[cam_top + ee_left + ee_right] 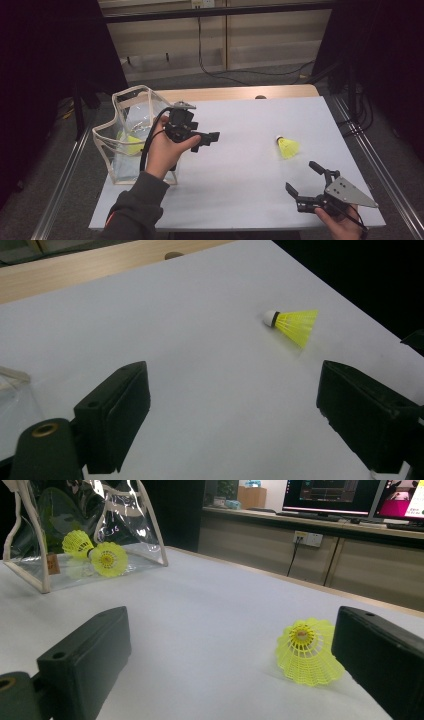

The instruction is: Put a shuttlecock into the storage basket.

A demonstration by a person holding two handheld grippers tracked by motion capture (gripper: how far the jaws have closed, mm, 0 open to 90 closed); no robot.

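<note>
A yellow shuttlecock (287,147) with a white cork lies on its side on the white table, right of centre. My left gripper (206,141) hovers beside a clear bag (150,107), pointing right, open and holding nothing. From the left gripper view, its gripper (232,375) faces the shuttlecock (295,324) from well short of it. My right gripper (303,178) stands open near the front right edge. In the right gripper view, the shuttlecock (307,652) lies just ahead of the gripper (232,625), close to its right-hand jaw. Two more shuttlecocks (107,559) lie inside the bag (120,510).
The bag, clear with cream trim, stands at the table's left edge. A wooden strip (240,92) runs along the table's far edge. Metal rails (65,185) flank the table. Cables (250,74) lie on the floor behind. Monitors (330,497) stand on a far counter.
</note>
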